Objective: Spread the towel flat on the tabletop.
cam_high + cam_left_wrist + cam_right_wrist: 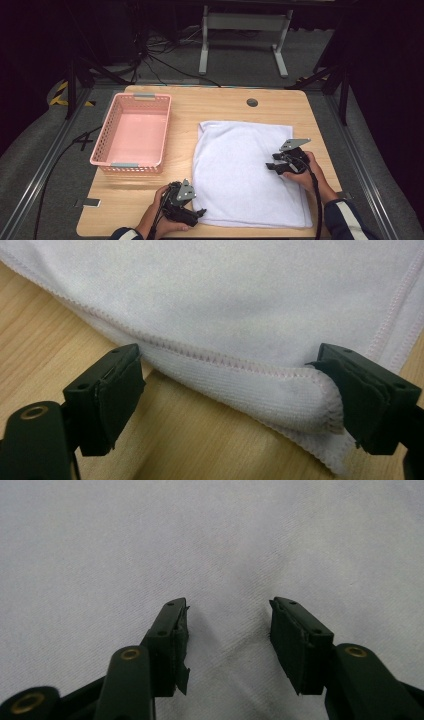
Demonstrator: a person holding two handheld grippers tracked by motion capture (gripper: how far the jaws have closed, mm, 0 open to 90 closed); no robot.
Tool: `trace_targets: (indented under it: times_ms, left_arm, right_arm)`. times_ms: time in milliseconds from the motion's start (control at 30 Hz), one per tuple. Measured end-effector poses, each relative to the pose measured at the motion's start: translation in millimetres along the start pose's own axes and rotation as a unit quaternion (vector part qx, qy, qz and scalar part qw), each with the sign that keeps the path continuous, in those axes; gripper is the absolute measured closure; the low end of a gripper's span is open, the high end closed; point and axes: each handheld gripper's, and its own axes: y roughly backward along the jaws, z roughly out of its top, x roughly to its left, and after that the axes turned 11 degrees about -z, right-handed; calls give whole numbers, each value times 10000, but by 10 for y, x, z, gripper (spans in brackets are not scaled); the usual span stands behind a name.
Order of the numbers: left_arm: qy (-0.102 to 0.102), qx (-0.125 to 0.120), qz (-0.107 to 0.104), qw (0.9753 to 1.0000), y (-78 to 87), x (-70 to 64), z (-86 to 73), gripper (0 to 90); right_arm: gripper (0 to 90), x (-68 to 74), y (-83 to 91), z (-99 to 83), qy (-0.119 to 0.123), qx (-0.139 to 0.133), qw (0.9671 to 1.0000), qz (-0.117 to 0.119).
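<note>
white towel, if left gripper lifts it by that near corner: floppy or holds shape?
Likely floppy: the towel lies flat in folded layers, its corner curling softly between the left gripper's open jaws. Layers may separate and drape. Probably light, and the nap looks grippy.

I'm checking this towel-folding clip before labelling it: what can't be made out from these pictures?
- Whether the right gripper presses the white towel: in the right gripper view its open fingers hide any contact.
- How many layers the towel has: the left gripper view cuts off the folded corner at its bottom edge.
- The pink basket: its near inner wall is hidden by its own rim in the high view.
</note>
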Motion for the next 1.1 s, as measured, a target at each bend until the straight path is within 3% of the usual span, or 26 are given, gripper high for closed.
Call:
trace_targets:
  times_ms: [100,200,233,300,367,400,500,567,667,733,767,900,933,967,1033,1100]
  left_arm:
    - [-90,58,-40,9999,13,-29,14,201]
    - [-129,60,-90,9999,18,-35,14,261]
    - [-154,120,-191,9996,38,-42,16,296]
    - [-208,66,-193,9996,36,-46,18,339]
    - [-217,125,-213,9995,51,-48,26,413]
    - [-217,125,-213,9995,51,-48,26,433]
    - [-188,84,-266,9994,60,-35,25,509]
    - [-230,63,-314,9992,56,-34,29,547]
    - [-210,60,-347,9992,55,-44,30,586]
    - [-231,91,-365,9990,57,-48,35,596]
    - [-262,87,-381,9989,53,-53,38,632]
    - [-263,141,-457,9985,69,-36,40,634]
    - [-231,48,-425,9988,55,-47,31,633]
    - [-310,114,-404,9986,65,-43,34,633]
    - [-297,127,-417,9986,73,-55,28,635]
    - [-348,212,-504,9979,88,-82,20,663]
  right_arm:
    - [490,34,9,31,106,33,9999,-112]
    - [483,35,26,98,7,-63,9998,-184]
    - [489,32,42,138,-37,-165,9997,-164]
    - [493,30,65,230,-146,-331,9993,-132]
    - [484,41,89,388,-154,-542,9983,-141]
    - [484,41,89,388,-154,-542,9983,-141]
    - [479,81,82,698,-131,-742,9970,-148]
    - [476,88,62,797,-61,-785,9966,-230]
    - [481,85,2,924,-147,-836,9963,-158]
    - [486,118,-58,1007,-99,-845,9961,-252]
    - [484,148,-98,1059,-105,-832,9964,-142]
    - [488,266,-219,1214,73,-760,9970,-144]
    - [493,286,-231,1242,117,-740,9970,-206]
    - [505,289,-225,1255,153,-756,9967,-249]
    - [512,272,-215,1251,186,-794,9963,-261]
    - [520,122,-184,1196,48,-768,9961,-438]
